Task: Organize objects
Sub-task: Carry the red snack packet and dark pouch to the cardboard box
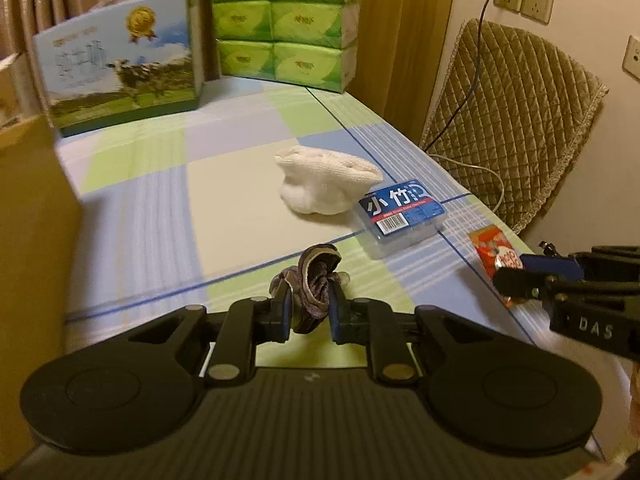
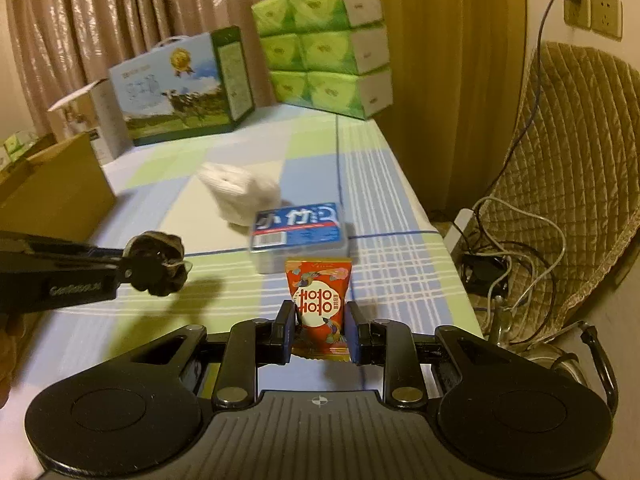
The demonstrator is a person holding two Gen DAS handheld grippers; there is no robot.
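We have both claws loaded. Our left gripper (image 1: 307, 312) is pinching a dark scrunchie (image 1: 316, 284), its pads pressed into the fabric so the bundle bulges up past the fingertips, and it looks lifted clear of the checked tablecloth (image 1: 168, 208). Our right gripper (image 2: 320, 334) is clamped on a red candy packet (image 2: 319, 304), held upright with its long axis running away from the claw. Ahead of the right claw, just beyond the packet, lies the clear toothpick box (image 2: 298, 232), and touching its far side the white sock (image 2: 240, 192); both are nearer our right hand than our left. Well off to the left claw's left stands a brown cardboard box (image 1: 36, 216); we cannot see inside it from here. We judge it the likely drop place, so the next carry swings leftward, the scrunchie going first.
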